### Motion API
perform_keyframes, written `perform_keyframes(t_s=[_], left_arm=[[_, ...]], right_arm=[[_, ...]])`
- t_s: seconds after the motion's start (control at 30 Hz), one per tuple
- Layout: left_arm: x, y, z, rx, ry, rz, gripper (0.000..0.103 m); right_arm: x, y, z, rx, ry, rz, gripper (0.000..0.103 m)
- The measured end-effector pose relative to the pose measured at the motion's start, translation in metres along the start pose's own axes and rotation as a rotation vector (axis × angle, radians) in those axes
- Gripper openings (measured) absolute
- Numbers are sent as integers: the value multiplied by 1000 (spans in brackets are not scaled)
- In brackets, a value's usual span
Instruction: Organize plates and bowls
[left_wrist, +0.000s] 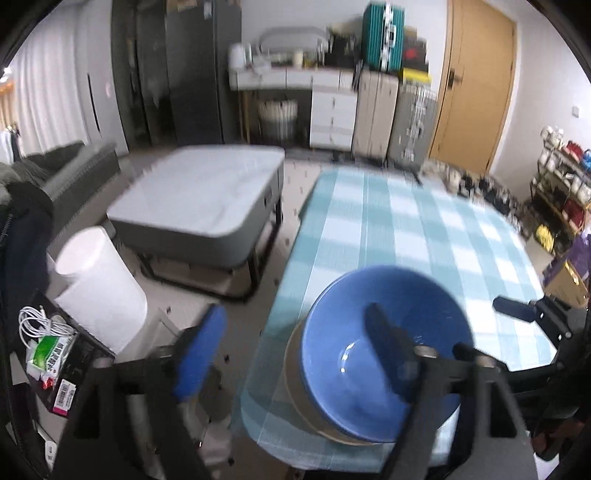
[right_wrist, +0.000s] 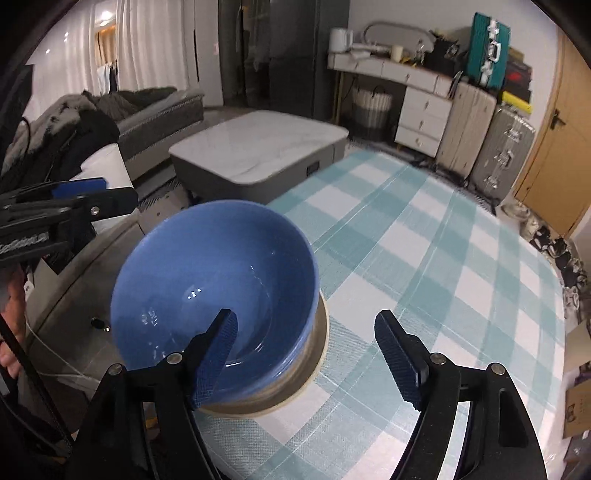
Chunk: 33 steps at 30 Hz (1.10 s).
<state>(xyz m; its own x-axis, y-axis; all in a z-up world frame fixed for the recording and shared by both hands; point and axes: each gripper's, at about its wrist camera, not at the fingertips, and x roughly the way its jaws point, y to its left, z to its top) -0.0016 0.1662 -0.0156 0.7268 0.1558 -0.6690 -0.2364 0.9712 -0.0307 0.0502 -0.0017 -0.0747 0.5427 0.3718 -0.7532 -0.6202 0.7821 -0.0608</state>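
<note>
while both tools hung over the checked tablecloth (right_wrist: 424, 240), the blue bowl (right_wrist: 218, 280) sat nested on a beige plate (right_wrist: 317, 354) near the table's edge. the left gripper (left_wrist: 295, 354) stood wide open, gripping nothing; the right gripper (right_wrist: 306, 354) was spread wide too, empty, one finger over the bowl's rim.

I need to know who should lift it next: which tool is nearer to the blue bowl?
Hard to tell; both look close. The left tool straddles the near-left rim of the blue bowl, jaws open. The right tool straddles its near-right rim, also open. Neither grips it.
</note>
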Motion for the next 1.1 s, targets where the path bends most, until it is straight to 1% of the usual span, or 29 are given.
perform_keyframes(t_s=[0.1, 0.17, 0.2, 0.27, 0.37, 0.4, 0.47, 0.53, 0.6, 0.67, 0.73, 0.83, 0.9, 0.97, 1.1], left_arm=[[-16, -9, -7, 24, -59, 16, 85], [-22, -13, -11, 18, -74, -1, 90], [-25, -15, -12, 9, -80, -15, 95], [-32, -20, -16, -4, -111, -18, 97], [-42, -30, -22, 12, -157, -2, 103], [-45, -34, -24, 28, -173, 3, 103], [-50, -39, -28, 40, -191, 17, 103], [-53, -42, -32, 35, -202, 28, 103], [-55, -42, -36, 26, -217, 32, 103], [-56, -40, -42, 14, -233, 7, 103], [-57, -39, -47, 3, -230, -1, 103], [-53, -40, -53, 11, -211, 5, 103], [-49, -40, -55, 8, -194, 0, 103], [-43, -42, -57, 11, -155, -12, 103], [-40, -49, -61, 19, -136, -25, 103]], right_arm=[[-18, -1, -8, 47, -65, 7, 79], [-28, -2, -13, 82, -106, 12, 86], [-34, -2, -16, 94, -120, 9, 88], [-41, 2, -21, 100, -131, -4, 88], [-53, 4, -31, 120, -161, -33, 90], [-56, 4, -34, 130, -167, -39, 90], [-64, 3, -42, 146, -191, -41, 94], [-71, 3, -49, 159, -217, -55, 97], [-76, 1, -57, 179, -256, -87, 102], [-75, -1, -63, 193, -257, -112, 102], [-75, -3, -68, 203, -252, -118, 102], [-79, -2, -77, 217, -291, -132, 102], [-80, 2, -81, 219, -300, -147, 102], [-79, 8, -84, 206, -300, -161, 102], [-76, 14, -90, 197, -298, -199, 102]])
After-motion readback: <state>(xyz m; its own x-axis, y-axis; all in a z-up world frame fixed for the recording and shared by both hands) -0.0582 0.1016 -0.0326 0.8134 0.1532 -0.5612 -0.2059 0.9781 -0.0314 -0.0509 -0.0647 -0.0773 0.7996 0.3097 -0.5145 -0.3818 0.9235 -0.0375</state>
